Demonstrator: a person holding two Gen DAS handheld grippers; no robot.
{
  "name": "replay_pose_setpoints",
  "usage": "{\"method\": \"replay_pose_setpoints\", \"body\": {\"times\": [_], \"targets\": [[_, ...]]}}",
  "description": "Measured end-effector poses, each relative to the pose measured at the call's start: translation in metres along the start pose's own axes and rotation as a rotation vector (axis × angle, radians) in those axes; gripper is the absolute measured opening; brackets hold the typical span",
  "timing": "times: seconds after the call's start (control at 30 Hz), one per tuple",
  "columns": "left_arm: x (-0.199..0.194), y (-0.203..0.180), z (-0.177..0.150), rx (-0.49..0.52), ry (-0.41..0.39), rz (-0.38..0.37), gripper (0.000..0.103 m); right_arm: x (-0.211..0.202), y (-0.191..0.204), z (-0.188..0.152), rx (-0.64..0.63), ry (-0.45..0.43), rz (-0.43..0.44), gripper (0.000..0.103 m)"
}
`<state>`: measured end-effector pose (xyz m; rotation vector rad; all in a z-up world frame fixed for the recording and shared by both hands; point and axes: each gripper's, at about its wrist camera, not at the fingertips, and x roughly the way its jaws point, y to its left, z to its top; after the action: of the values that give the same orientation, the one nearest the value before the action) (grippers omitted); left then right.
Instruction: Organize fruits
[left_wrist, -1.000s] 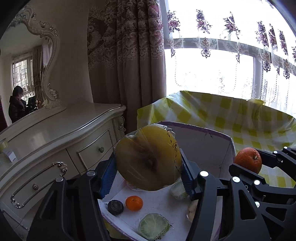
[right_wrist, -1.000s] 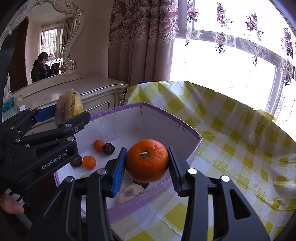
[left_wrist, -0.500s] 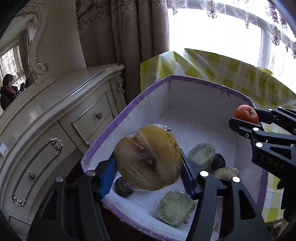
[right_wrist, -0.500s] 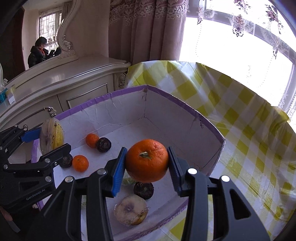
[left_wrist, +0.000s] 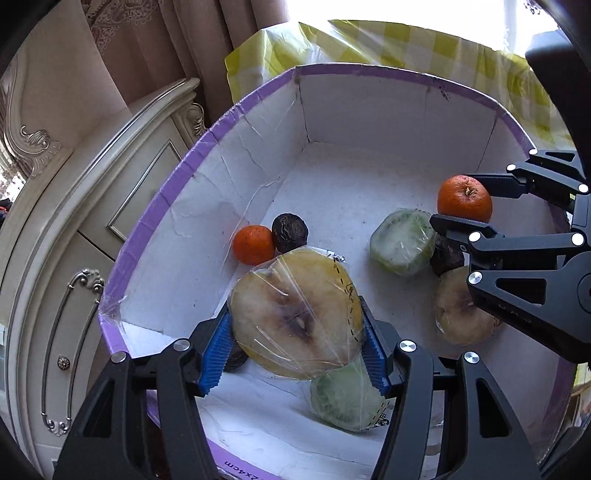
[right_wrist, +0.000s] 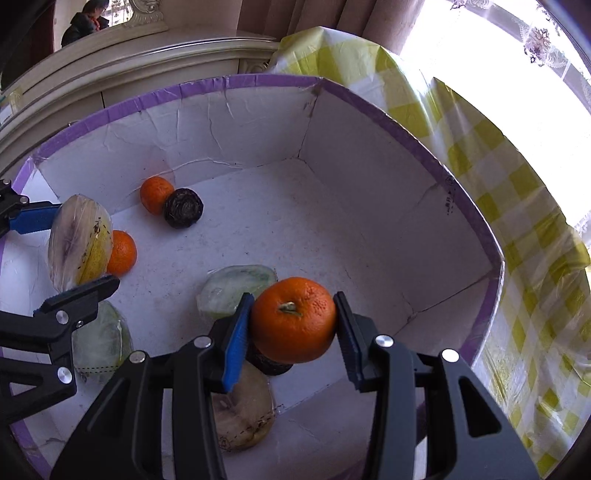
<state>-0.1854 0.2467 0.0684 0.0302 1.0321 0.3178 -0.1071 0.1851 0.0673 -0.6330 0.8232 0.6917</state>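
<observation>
My left gripper (left_wrist: 297, 338) is shut on a plastic-wrapped yellow fruit half (left_wrist: 295, 314) and holds it low inside the white box with a purple rim (left_wrist: 177, 177); it also shows in the right wrist view (right_wrist: 79, 243). My right gripper (right_wrist: 291, 328) is shut on an orange (right_wrist: 293, 319), held above the box floor; the orange also shows in the left wrist view (left_wrist: 464, 199). In the box lie small oranges (right_wrist: 156, 194) (right_wrist: 122, 253), dark round fruits (right_wrist: 183, 207), wrapped green fruit halves (right_wrist: 232, 290) (left_wrist: 345, 397) and a wrapped pale half (right_wrist: 242, 413).
The box stands on a yellow-checked tablecloth (right_wrist: 524, 192). A cream dresser with drawers (left_wrist: 74, 229) stands close to the box's left side. Curtains (left_wrist: 192, 40) and a bright window are behind.
Both grippers have moved down and forward into the box, still holding their fruits. The view has tilted from the window down onto the box floor.
</observation>
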Motion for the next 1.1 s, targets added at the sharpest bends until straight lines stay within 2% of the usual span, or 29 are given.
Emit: {"method": "replay_pose_setpoints", "body": {"times": [0.13,0.4,0.53,0.6,0.7,0.73,0.77,0.8,0.87,0.97,1.1], "targets": [[0.005,-0.002,0.001,0.012,0.039,-0.02,0.059,0.002,0.002,0.0,-0.011,0.015,-0.001,0.044],[0.016,-0.01,0.001,0.058,0.116,-0.005,0.059,0.008,0.0,0.006,-0.052,0.084,-0.013,0.044],[0.017,-0.009,0.003,0.04,0.129,-0.019,0.06,0.012,-0.001,0.005,-0.063,0.101,-0.024,0.047],[0.018,-0.006,0.004,0.019,0.136,-0.05,0.06,0.012,0.001,0.004,-0.065,0.1,-0.01,0.051],[0.018,-0.005,0.006,0.009,0.139,-0.078,0.062,0.007,0.001,0.004,-0.057,0.08,0.009,0.064],[0.017,-0.004,0.006,0.006,0.132,-0.099,0.065,0.005,0.001,0.003,-0.057,0.072,0.015,0.069],[0.015,-0.004,0.006,0.004,0.119,-0.139,0.076,0.003,0.002,0.003,-0.059,0.063,0.011,0.078],[0.012,-0.006,0.006,0.011,0.109,-0.181,0.083,0.002,0.002,0.002,-0.059,0.055,-0.001,0.084],[0.007,-0.011,0.003,0.051,0.094,-0.187,0.087,-0.002,0.002,0.001,-0.061,0.03,-0.021,0.089],[-0.004,-0.019,-0.003,0.087,0.056,-0.163,0.088,-0.006,-0.001,-0.003,-0.051,0.0,-0.024,0.096],[-0.028,-0.018,-0.006,0.083,-0.037,-0.139,0.088,-0.015,-0.011,-0.005,0.005,-0.044,-0.025,0.098]]}}
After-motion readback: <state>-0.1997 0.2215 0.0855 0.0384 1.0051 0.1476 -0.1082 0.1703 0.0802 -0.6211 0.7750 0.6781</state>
